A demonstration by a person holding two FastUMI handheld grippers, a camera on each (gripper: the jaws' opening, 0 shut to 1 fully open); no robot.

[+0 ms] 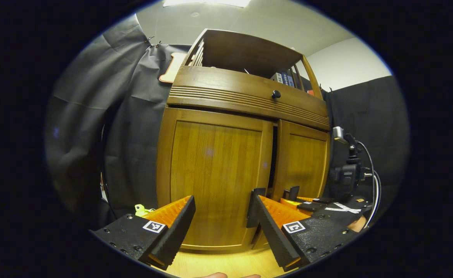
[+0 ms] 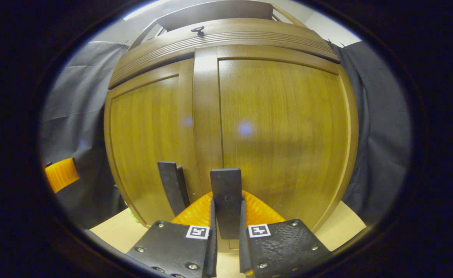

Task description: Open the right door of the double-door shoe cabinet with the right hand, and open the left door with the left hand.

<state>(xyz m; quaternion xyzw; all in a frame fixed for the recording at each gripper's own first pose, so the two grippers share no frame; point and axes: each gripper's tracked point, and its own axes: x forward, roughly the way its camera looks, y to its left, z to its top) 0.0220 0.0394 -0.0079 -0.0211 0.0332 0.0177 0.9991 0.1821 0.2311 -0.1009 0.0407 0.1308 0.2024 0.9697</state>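
Shoe cabinet (image 1: 245, 154): wooden, two doors below a ribbed drawer front and an open shelf on top; stood on the surface, backed by black cloth.
Surface (image 1: 226, 264): pale wood, bare strip seen in front of the cabinet base.
Left door (image 1: 214, 173): large panelled door, appeared flush with its frame; directly ahead of the left tongs in the left gripper view.
Right door (image 2: 284, 139): panelled door; in the left gripper view a dark gap ran between it and the left door, so it stood slightly ajar.
Drawer front (image 1: 249, 96): ribbed band across the cabinet above both doors.
Top shelf (image 1: 249, 50): open, with slatted sides; a few small items stood at its far right, too small to identify.
Left tongs (image 1: 220, 210): spread wide, holding nothing; positioned low before the left door, apart from it.
Right tongs (image 2: 226, 214): drawn narrow onto a dark upright handle (image 2: 226, 200) low at the right door's inner edge, a finger on either side; also seen in the left gripper view, low at the right door (image 1: 294, 197).
Second handle (image 2: 173, 187): dark upright strip low on the left door, just left of the gripped one, untouched.
Drawer knob (image 1: 275, 94): small, dark, round, centred on the drawer front.
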